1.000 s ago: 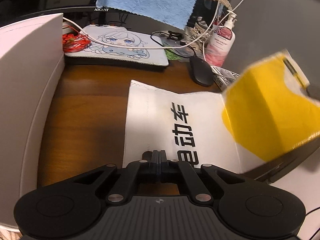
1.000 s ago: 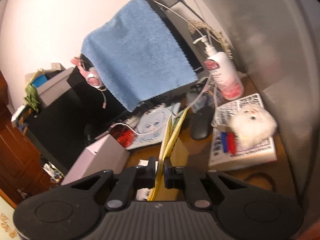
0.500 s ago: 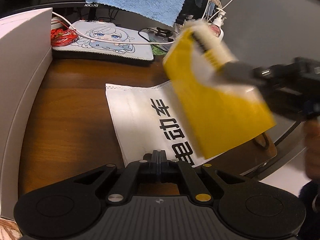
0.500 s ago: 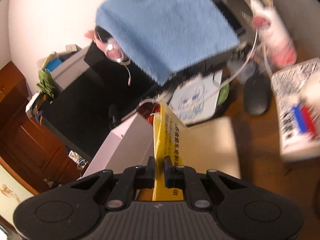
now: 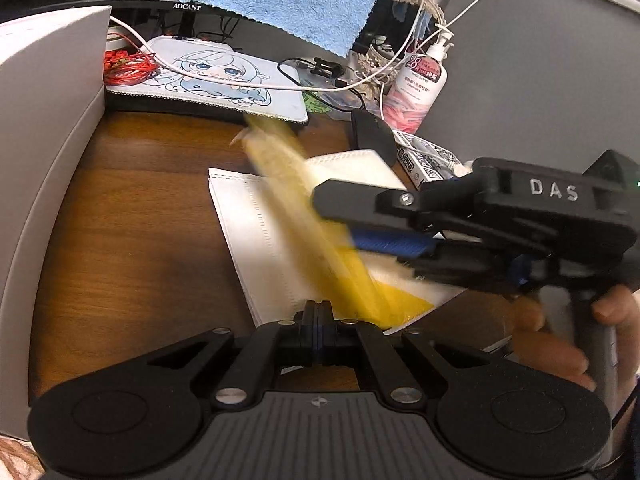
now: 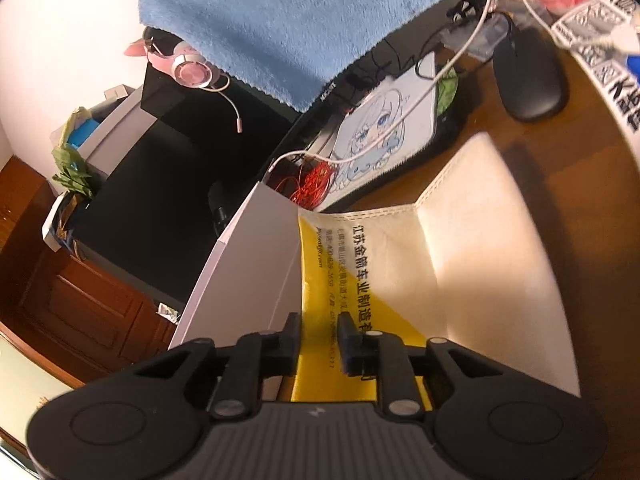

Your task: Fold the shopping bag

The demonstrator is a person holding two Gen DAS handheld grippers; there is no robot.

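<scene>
Judging the shopping bag on the worktop light and limp, we pinch edges: left hand-held gripper pressed together there, right hand-held gripper opening around its yellow flap.

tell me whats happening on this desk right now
A person holds a gripper in each hand and is folding a white and yellow shopping bag on a wooden desk. The left gripper is shut at the bag's near edge. The right gripper has the yellow part between its fingers over the white part, and its jaws are opening, letting it go. A black mouse, a lotion bottle and a mouse pad sit behind the bag.
</scene>
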